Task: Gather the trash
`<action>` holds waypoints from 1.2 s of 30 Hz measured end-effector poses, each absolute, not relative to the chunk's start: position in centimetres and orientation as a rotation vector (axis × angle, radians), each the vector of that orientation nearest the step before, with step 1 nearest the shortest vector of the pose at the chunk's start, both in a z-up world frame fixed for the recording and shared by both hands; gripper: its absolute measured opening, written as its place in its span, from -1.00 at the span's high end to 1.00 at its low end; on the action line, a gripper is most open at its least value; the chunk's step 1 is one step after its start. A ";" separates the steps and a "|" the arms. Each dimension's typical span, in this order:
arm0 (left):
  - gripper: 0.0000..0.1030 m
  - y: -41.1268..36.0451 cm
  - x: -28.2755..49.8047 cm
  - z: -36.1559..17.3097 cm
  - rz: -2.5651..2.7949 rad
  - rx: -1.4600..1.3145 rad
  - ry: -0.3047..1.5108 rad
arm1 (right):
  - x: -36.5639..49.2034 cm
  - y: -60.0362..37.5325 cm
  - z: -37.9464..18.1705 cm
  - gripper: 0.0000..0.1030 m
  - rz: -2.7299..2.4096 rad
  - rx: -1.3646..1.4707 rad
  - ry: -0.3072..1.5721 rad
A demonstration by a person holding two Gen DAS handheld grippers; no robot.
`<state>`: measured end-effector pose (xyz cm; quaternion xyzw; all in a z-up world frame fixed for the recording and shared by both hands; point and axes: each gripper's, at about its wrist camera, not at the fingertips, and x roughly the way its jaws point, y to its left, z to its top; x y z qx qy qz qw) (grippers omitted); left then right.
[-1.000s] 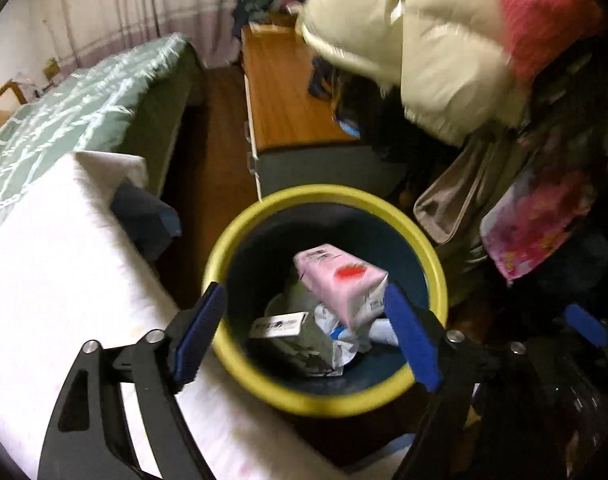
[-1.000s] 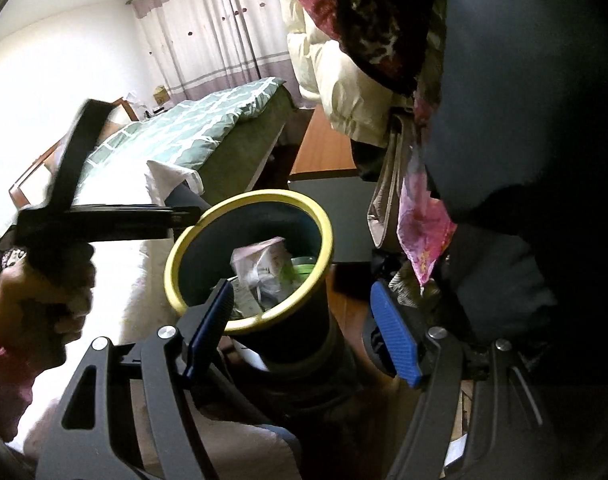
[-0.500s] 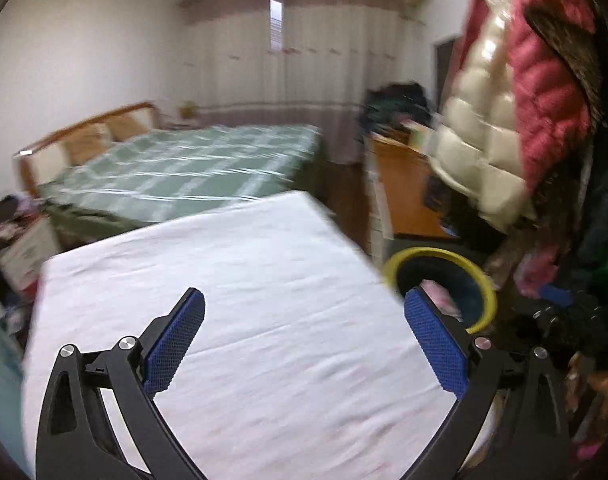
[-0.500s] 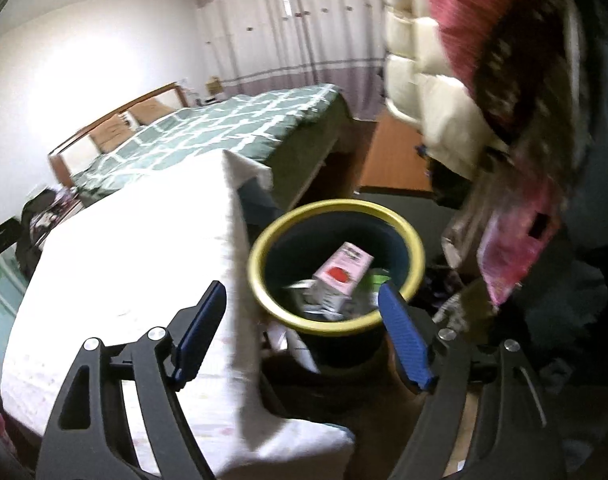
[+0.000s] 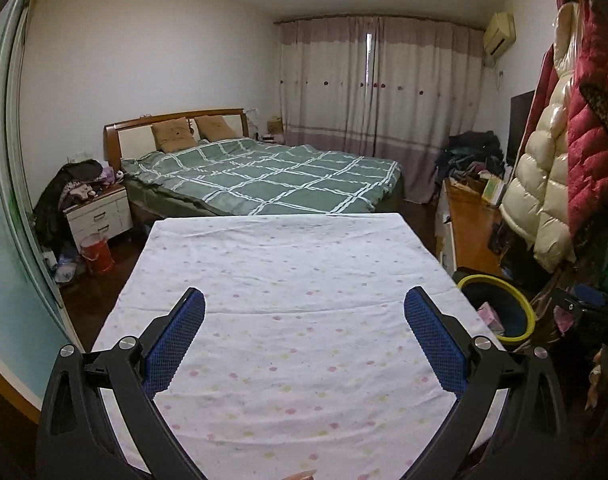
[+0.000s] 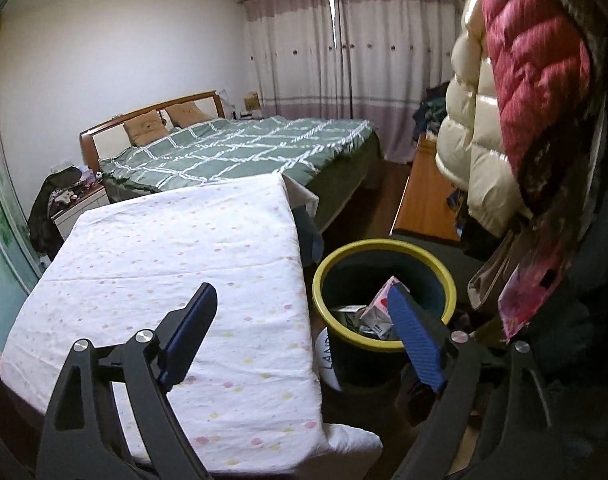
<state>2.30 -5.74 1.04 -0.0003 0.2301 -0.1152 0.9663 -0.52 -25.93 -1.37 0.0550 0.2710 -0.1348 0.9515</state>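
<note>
We judge the collecting nearly done: the pink carton (image 6: 378, 300) and wrappers lie in the yellow-rimmed bin (image 6: 384, 246) at three o'clock of the cloth-covered desk (image 5: 287, 280) (no trash visible on it), left tongs (image 5: 304, 340) wide and empty, right tongs (image 6: 304, 336) opening, empty.

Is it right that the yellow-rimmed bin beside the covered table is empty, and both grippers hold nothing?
Not quite: the yellow-rimmed bin already holds trash, including a pink carton, as the right wrist view shows. The left gripper and right gripper do hold nothing.
</note>
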 end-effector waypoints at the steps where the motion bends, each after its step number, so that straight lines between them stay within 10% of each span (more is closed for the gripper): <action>1: -0.91 -5.4 1.9 1.0 -0.234 -0.005 0.467 | -0.8 -25.7 -1.2 -0.64 -0.275 0.106 0.545; 36: -0.91 -4.4 -0.1 0.8 -0.177 0.001 0.484 | -2.3 -23.2 -0.8 -0.71 -0.234 0.087 0.521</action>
